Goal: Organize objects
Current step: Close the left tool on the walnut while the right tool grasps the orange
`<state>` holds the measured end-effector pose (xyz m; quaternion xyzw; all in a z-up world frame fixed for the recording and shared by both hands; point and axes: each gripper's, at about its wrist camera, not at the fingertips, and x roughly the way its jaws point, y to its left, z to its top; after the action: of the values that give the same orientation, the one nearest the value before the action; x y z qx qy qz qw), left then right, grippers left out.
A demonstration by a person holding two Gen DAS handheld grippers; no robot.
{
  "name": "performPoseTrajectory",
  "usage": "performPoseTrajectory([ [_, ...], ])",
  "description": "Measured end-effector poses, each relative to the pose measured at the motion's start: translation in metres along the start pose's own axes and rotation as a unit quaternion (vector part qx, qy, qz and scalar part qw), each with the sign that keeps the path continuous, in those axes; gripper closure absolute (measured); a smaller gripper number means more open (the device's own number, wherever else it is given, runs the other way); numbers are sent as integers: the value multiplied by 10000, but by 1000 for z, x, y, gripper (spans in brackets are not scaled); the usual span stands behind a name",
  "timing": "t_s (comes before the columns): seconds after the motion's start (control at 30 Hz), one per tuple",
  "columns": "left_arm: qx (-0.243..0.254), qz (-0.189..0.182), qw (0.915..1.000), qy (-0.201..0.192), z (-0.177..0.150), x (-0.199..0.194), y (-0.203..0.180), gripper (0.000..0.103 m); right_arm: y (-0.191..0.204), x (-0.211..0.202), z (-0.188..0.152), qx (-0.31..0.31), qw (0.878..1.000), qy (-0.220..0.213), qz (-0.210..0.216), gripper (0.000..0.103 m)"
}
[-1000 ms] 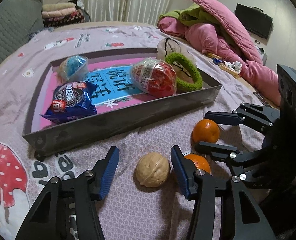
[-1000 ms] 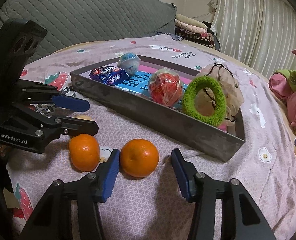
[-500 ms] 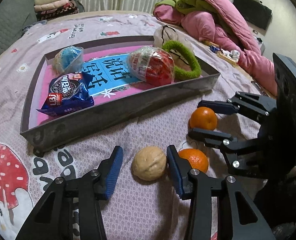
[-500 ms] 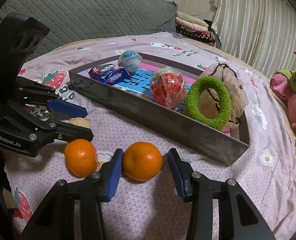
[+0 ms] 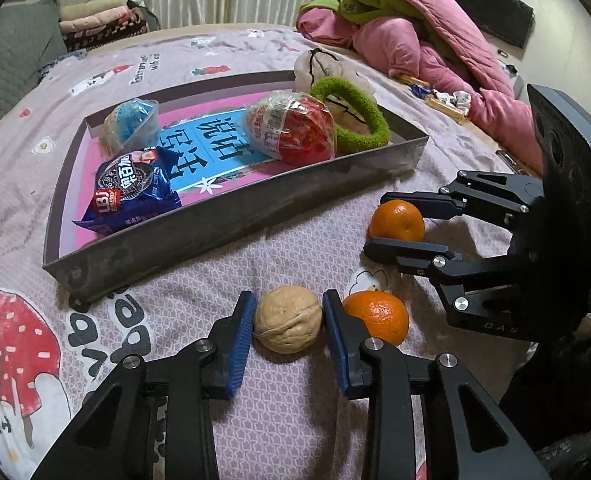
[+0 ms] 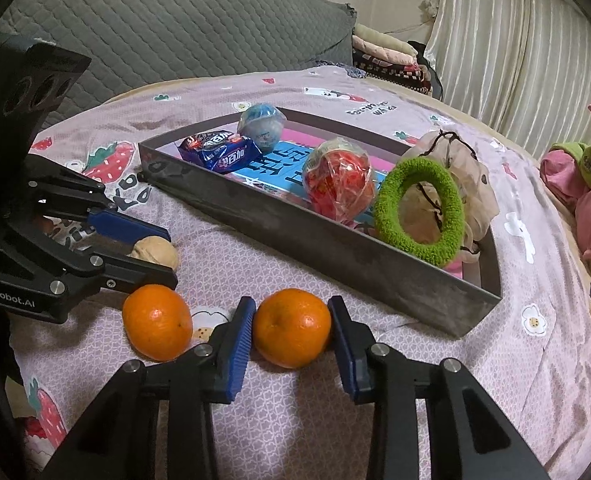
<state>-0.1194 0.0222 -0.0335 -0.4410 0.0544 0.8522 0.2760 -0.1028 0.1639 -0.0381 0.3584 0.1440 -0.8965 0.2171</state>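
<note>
A tan walnut (image 5: 287, 319) lies on the pink bedspread between the blue pads of my left gripper (image 5: 288, 300), whose jaws are closing and touch it on both sides. An orange tangerine (image 6: 291, 328) sits between the pads of my right gripper (image 6: 291, 304), also closing, with both pads against its skin. A second tangerine (image 6: 157, 322) rests loose between the two grippers, just right of the walnut (image 6: 155, 254) in the left wrist view. From the left wrist view my right gripper (image 5: 375, 222) brackets its tangerine (image 5: 397, 221).
A grey shallow box (image 5: 231, 224) stands just beyond the fruit and holds a blue snack bag (image 5: 133, 188), a blue ball (image 5: 131, 122), a red wrapped ball (image 5: 291, 130) and a green ring (image 5: 349, 118). Pink bedding (image 5: 435, 52) is piled at the far right.
Both grippers' jaws have narrowed from wide apart to touching: the left onto the walnut, the right onto the tangerine. Neither hand has shifted along the bed.
</note>
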Motion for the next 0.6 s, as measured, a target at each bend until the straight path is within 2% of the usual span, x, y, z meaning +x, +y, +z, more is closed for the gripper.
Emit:
performPoseTrajectory([
  [0.6, -165, 42, 9998, -115, 3, -1, 3, 68, -2, -4, 6, 96, 9998, -170, -8, 66],
])
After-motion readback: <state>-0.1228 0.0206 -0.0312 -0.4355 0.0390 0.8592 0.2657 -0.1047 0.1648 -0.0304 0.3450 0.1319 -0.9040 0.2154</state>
